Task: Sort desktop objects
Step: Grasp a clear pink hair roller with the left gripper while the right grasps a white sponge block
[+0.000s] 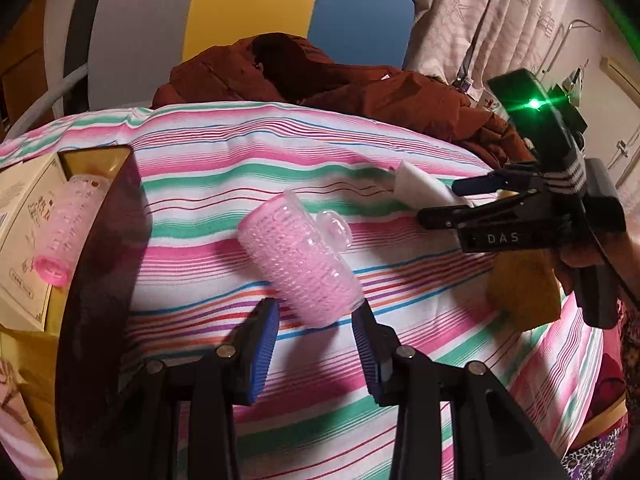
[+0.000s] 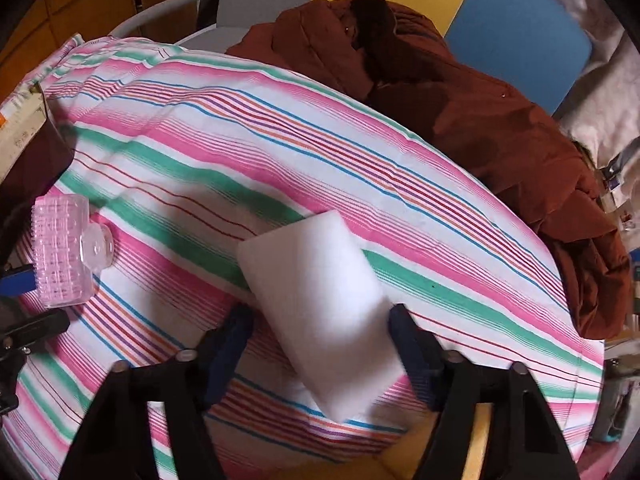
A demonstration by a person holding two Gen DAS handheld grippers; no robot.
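Observation:
A pink hair roller (image 1: 300, 264) with a clear clip (image 1: 336, 228) sticks out from my left gripper (image 1: 316, 308), which is shut on the roller's near end. It hangs just above the striped cloth (image 1: 240, 168). The right wrist view shows the same roller (image 2: 64, 252) at the far left. A white sponge block (image 2: 320, 320) lies slanted on the cloth between the fingers of my right gripper (image 2: 320, 316). The right pad (image 2: 404, 332) is against the sponge, while a strip of cloth shows beside the left pad. In the left wrist view the right gripper (image 1: 440, 200) straddles the sponge (image 1: 416, 188).
A dark-walled box (image 1: 100, 260) at the left holds another pink roller (image 1: 60, 232) and a cream carton (image 1: 24, 220). A brown jacket (image 2: 480, 120) is heaped along the cloth's far edge. Something yellow (image 1: 524, 292) sits under the right gripper's body, beside a hand (image 1: 580, 260).

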